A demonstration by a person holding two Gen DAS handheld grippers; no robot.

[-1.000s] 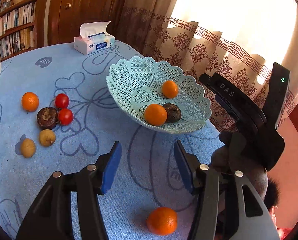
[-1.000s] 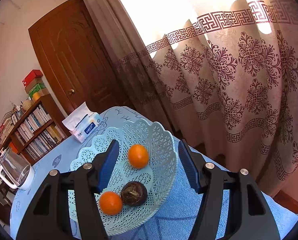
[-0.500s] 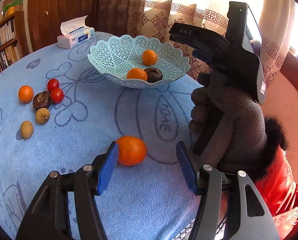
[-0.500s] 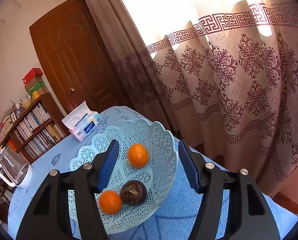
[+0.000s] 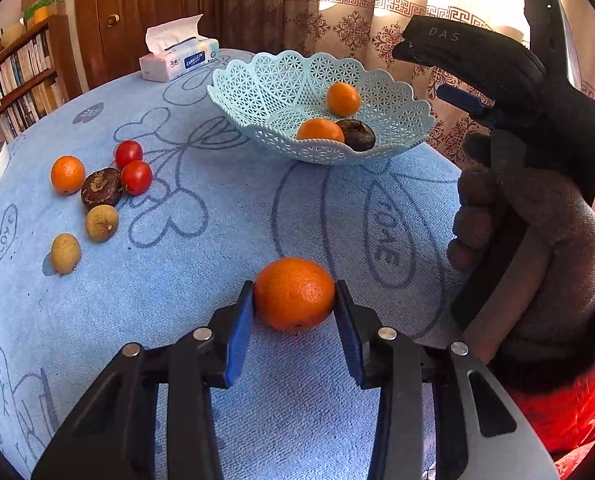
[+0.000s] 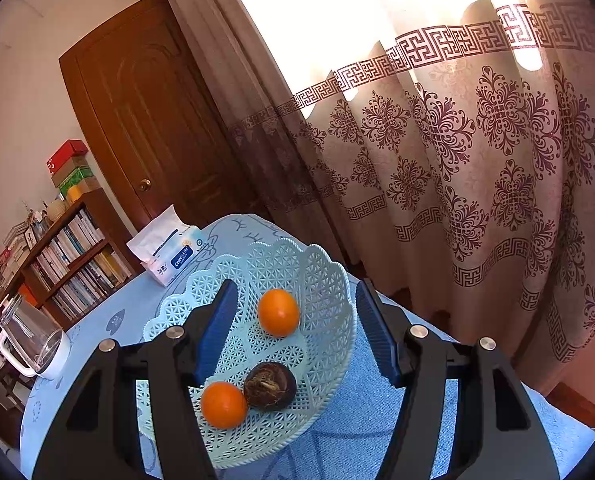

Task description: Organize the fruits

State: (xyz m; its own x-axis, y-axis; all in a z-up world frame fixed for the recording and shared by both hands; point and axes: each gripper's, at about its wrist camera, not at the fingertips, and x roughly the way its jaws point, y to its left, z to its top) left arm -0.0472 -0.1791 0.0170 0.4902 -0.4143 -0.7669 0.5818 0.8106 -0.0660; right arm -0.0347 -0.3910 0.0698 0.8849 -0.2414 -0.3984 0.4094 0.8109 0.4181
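Moved: left gripper [image 5: 295, 300] now brackets orange [image 5: 294, 293] at lower centre, pads touching | firm, light, rolls; pinch its widest part | right gripper [image 6: 295, 330] spread, holding nothing, over basket [image 6: 329, 280]

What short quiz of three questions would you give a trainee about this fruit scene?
1. True or false: the left gripper has its blue pads on both sides of an orange.
2. How many fruits lie in the lattice basket?
3. The right gripper is: A) shut on a tomato B) open, with nothing between its fingers C) out of view.

Key: 1. True. 2. Three: two oranges and one dark brown fruit. 3. B.
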